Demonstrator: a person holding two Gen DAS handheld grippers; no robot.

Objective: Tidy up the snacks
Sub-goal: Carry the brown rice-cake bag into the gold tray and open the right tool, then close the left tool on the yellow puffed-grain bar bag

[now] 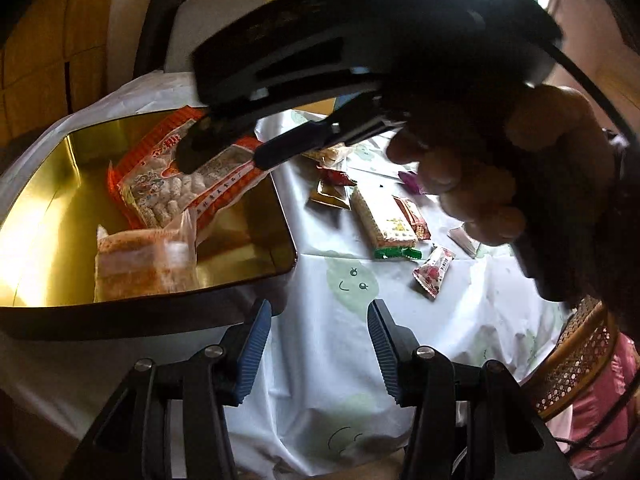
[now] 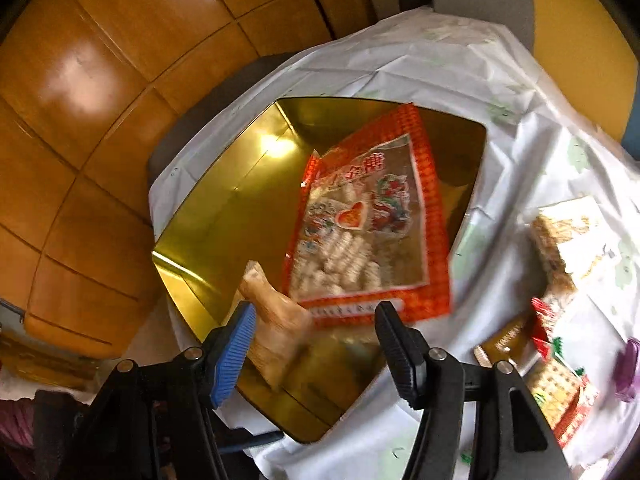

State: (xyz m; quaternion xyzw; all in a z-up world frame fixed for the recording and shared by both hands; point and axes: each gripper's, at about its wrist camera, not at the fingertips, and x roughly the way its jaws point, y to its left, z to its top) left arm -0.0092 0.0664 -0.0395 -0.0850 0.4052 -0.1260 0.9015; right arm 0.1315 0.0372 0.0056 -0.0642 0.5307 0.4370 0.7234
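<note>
White tablecloth [image 1: 320, 288]: gold tin [image 2: 224, 216] holds red candy bag [image 2: 368, 216], clear pack [image 1: 140, 264]; both jaws apart, empty.

Both tools gape empty: left tool [image 1: 320, 350], right tool [image 2: 316, 350] angled down.

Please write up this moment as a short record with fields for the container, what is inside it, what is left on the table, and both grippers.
container: gold-lined rectangular metal tin on the white printed tablecloth
in tin: large red-bordered clear bag of pale puffed sweets; clear packet of orange-brown biscuits
left outside: long green-ended cracker packet, small pink wrapped sweet, several other small packets
left gripper: fingers open, empty, beside the tin
right gripper: fingers open, empty, above the tin
</note>
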